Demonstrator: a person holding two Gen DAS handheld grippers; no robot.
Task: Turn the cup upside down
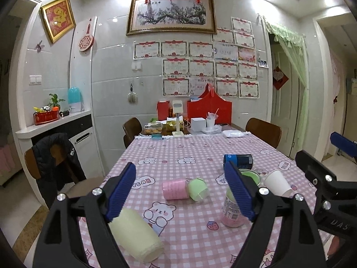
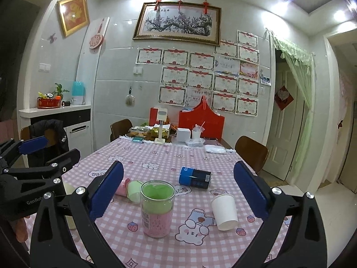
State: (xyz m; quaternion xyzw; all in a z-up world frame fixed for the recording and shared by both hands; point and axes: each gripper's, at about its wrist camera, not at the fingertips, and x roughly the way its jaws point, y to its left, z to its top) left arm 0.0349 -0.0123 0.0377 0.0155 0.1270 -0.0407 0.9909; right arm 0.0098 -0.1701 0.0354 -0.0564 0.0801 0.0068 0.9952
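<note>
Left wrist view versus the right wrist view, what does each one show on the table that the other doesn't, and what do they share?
Only the left wrist view shows the pale yellow cup in full, lying on its side by the left gripper; in the right view only a sliver of it shows.

Only the right wrist view shows the white paper cup standing unobstructed, and the clear glass jar's open green top.

Both show the pink cup, the light green cup and the blue can lying on the pink checked tablecloth. Both grippers are open, including the right gripper.
</note>
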